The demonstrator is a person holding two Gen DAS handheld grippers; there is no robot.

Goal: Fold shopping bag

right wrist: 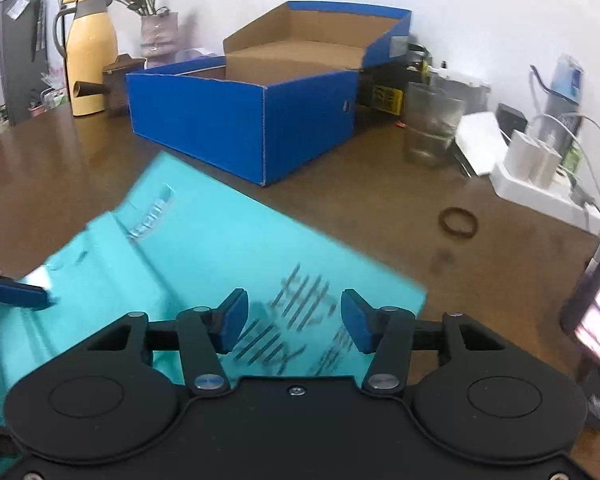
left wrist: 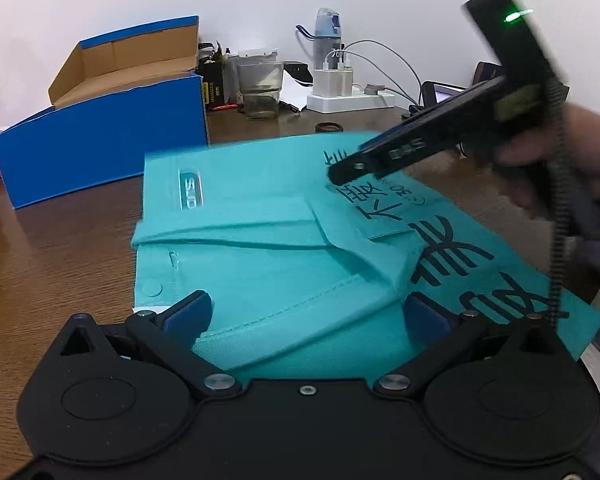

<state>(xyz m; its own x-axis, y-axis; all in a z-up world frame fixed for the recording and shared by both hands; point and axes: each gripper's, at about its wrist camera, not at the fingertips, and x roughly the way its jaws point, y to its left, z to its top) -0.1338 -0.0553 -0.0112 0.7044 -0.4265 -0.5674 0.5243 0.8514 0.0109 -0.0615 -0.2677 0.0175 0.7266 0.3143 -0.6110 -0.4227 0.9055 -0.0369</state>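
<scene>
Shopping bag (left wrist: 260, 240) lies beside blue box (left wrist: 104, 148); both tools, left (left wrist: 312, 312) and right (right wrist: 294, 320), gape empty.

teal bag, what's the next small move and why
Probably lower the right tongs onto the printed end of the teal shopping bag and close. Both tongs are open, gripping nothing, and that end lies unfolded between the right fingers, while the left tongs straddle the near fold.

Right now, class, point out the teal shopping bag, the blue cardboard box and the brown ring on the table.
teal shopping bag (left wrist: 268, 280), left wrist view, on the plain folded panel.
blue cardboard box (right wrist: 204, 120), right wrist view, on its long blue side wall.
brown ring (right wrist: 459, 222), right wrist view, on its rim.
</scene>
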